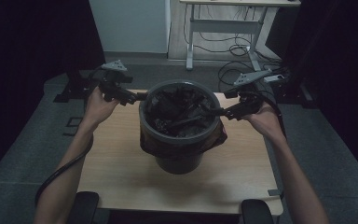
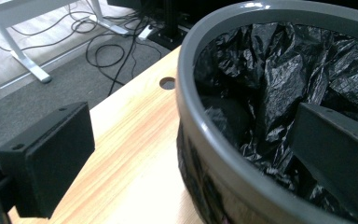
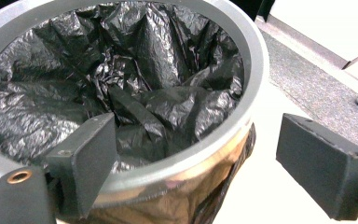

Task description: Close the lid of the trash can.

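Dim room, grey carpet, and your wooden desk (image 1: 121, 158) carries a grey bin (image 1: 179, 158) near the middle of its far edge. A black bag (image 3: 135, 93) lines the bin and spills over the rim. Your left gripper (image 1: 140, 97) sits at the rim's left side, tongs apart, one either side of the wall, gripping nothing. Your right gripper (image 1: 209, 112) straddles the right side of the rim, tongs also apart, not pressing on it.
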A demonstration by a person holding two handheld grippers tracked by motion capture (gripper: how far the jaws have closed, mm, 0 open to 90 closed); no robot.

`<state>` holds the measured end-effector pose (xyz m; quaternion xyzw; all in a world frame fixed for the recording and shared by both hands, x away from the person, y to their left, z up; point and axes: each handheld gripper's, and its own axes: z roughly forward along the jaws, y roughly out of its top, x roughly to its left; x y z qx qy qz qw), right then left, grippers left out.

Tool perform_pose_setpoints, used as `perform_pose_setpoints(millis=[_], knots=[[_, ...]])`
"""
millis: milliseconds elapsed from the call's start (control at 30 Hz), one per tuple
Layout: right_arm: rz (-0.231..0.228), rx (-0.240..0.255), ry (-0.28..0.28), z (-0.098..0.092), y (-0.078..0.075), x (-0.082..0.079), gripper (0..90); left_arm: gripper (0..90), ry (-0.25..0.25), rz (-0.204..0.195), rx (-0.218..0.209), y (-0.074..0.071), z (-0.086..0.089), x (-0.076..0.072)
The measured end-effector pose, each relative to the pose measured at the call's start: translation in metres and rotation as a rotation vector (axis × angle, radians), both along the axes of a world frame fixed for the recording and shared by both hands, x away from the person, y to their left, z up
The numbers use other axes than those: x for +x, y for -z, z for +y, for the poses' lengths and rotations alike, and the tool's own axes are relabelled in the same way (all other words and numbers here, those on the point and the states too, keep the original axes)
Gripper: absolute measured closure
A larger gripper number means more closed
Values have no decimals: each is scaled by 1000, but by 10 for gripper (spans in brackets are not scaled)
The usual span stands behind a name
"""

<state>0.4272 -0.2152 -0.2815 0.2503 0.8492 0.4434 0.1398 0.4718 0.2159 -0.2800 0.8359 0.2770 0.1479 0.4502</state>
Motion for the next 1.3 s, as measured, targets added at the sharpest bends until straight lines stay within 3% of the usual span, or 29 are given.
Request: perform_pose_setpoints(millis=[567, 900, 1300], knots=[[-17, 35, 50, -34, 19, -12, 122, 0, -53, 48, -69, 29, 49, -17], [-11, 55, 69, -44, 45, -15, 123, 0, -37, 57, -30, 60, 56, -26], [-17, 31, 81, -41, 79, -16, 122, 0, -36, 104, -55, 100, 59, -31]])
